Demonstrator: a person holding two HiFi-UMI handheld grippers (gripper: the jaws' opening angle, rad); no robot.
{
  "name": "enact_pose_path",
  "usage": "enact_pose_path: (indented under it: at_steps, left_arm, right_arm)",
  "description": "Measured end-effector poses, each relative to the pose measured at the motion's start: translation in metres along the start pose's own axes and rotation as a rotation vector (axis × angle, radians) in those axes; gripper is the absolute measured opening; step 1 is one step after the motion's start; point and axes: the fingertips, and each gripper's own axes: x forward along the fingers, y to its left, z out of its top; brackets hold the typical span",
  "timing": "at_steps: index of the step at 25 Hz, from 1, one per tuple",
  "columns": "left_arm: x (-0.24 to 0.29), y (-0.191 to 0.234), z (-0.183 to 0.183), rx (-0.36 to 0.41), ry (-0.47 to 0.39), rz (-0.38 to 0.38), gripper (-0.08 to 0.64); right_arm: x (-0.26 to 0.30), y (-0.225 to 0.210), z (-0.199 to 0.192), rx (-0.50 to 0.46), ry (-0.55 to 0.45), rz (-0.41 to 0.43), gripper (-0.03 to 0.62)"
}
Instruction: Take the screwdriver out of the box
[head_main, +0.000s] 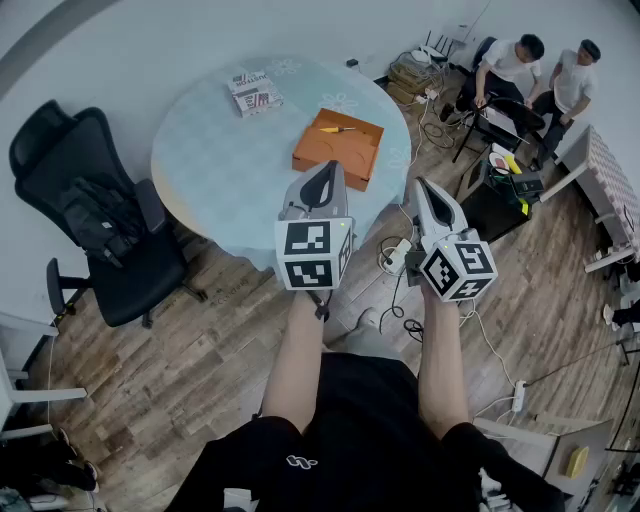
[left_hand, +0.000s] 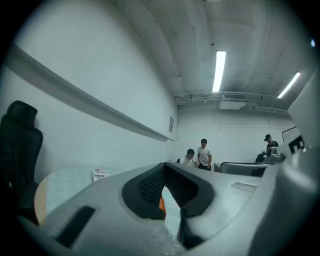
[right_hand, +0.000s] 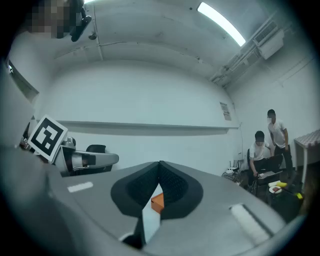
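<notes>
We hold the left gripper (head_main: 327, 168) and the right gripper (head_main: 420, 186) level near the round worktop (head_main: 215, 160), both with fingers pressed together. The screwdriver (head_main: 336, 129) lies inside the open orange box (head_main: 335, 158) on this worktop, apart from both grippers.

Screwdriver (head_main: 337, 129) (yellowish handle) too small to detail.

The screwdriver (head_main: 337, 129) lies in the box (head_main: 338, 150) on the table's (head_main: 220, 165) right side. A chair (head_main: 95, 200) stands left of the table.
</notes>
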Motion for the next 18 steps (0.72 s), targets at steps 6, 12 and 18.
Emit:
enact_pose_path:
  at_steps: [6, 12, 18]
  left_arm:
    - [0.006, 0.003, -0.004, -0.023, 0.009, -0.004, 0.003]
    - [0.025, 0.002, -0.012, -0.042, 0.013, -0.03, 0.003]
    - [0.04, 0.039, -0.01, -0.05, 0.011, 0.051, 0.003]
  right_arm:
    - [-0.004, 0.004, -0.004, -0.015, -0.013, 0.009, 0.009]
    - [-0.007, -0.026, -0.005, 0.018, -0.015, -0.03, 0.009]
    - [0.015, -0.041, -0.005, 0.033, -0.025, 0.0, 0.009]
